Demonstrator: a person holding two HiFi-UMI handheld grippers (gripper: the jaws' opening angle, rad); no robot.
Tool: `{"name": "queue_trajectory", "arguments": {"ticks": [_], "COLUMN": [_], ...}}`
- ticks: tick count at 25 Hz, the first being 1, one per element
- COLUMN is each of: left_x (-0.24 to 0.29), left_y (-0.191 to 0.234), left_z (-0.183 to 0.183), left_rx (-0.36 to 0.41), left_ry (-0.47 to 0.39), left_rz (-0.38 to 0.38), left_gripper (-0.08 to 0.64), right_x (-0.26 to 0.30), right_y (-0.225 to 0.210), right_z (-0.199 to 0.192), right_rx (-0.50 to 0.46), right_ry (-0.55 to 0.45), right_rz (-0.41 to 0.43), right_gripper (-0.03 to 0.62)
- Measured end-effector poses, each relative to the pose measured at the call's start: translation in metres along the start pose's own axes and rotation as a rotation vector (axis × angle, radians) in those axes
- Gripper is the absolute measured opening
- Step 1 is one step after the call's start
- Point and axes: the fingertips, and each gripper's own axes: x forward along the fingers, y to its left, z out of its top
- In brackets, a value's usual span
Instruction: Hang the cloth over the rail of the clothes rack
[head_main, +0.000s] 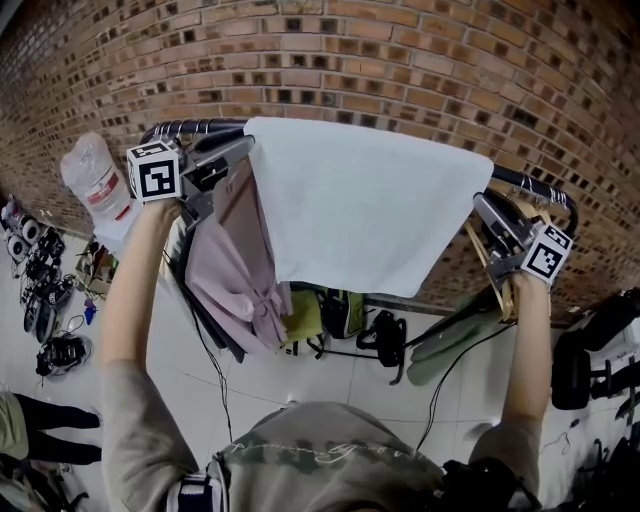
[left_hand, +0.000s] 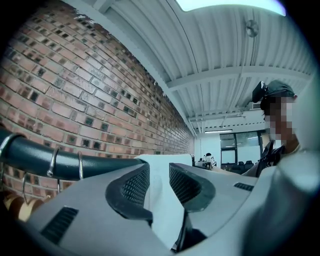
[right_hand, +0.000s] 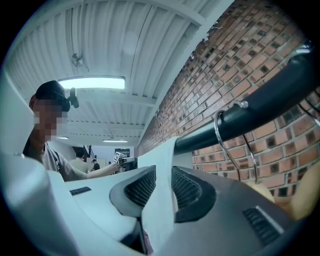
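the white cloth (head_main: 360, 210) already drapes over the rail (head_main: 200, 127) just beyond my jaws; my right gripper (right_hand: 162, 185) pinches its edge, my left gripper (left_hand: 159, 177) stands parted with cloth loose between, so i judge only release remains.

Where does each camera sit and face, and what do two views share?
Head view: head-mounted, looking down at the cloth over the rail; forearms, left tool, right tool show.
Left gripper view: on the left tool, looking along the rail; open jaws flank the cloth.
Right gripper view: on the right tool, looking the opposite way; jaws pinch the cloth.
Both gripper views share cloth, rail and person.
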Motion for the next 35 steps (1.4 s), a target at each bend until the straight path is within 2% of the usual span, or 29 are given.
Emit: {"name": "queue_trajectory", "arguments": {"ticks": [2,4,8,10,12,16,19,22,23,25,29,32,35], "left_x": [0.000,0.001,-0.003,-0.006,-0.011,-0.023,-0.029,-0.030,-0.029,-0.030,-0.030,-0.034,-0.036], "left_y": [-0.002,-0.002,0.000,0.001,0.002,-0.006,-0.016,-0.016,-0.018,-0.024,-0.041,-0.051,-0.060], "left_z": [-0.004,-0.006,-0.003,-0.003,-0.003,0.001,0.003,-0.003,-0.006,-0.010,-0.016,-0.026,-0.038], "left_rx": [0.008,0.016,-0.005,0.009,0.029,0.029,0.061,0.107,0.120,0.129,0.123,0.180,0.206], "left_ry": [0.029,0.045,0.016,0.015,0.018,-0.014,-0.035,-0.011,-0.002,-0.013,-0.047,-0.018,0.011], "left_rz": [0.008,0.015,0.016,0.045,0.072,0.059,0.069,0.116,0.119,0.109,0.058,0.056,0.055], "left_gripper": [0.157,0.158,0.158,0.160,0.160,0.159,0.156,0.155,0.149,0.006,0.006,0.006,0.006], "right_x": [0.001,0.001,-0.002,-0.004,-0.005,-0.008,-0.010,-0.005,-0.004,-0.003,-0.008,-0.006,-0.012], "right_y": [-0.001,-0.002,-0.004,-0.005,-0.005,0.000,0.004,0.001,0.001,0.005,0.018,0.032,0.040], "right_z": [0.000,-0.001,-0.001,-0.002,-0.002,0.001,-0.001,-0.001,-0.002,-0.003,-0.003,-0.001,-0.002], "right_rx": [-0.001,-0.005,0.002,0.003,-0.022,-0.081,-0.066,-0.042,-0.044,-0.057,-0.092,-0.134,-0.179], "right_ry": [0.001,0.007,0.009,0.016,0.018,-0.010,-0.020,-0.027,-0.026,-0.021,-0.040,-0.066,-0.064], "right_rz": [-0.003,-0.006,-0.011,-0.020,-0.034,-0.048,-0.039,-0.037,-0.039,-0.043,-0.076,-0.107,-0.207], "right_gripper": [0.074,0.074,0.074,0.074,0.074,0.074,0.074,0.074,0.074,0.074,0.074,0.074,0.074]}}
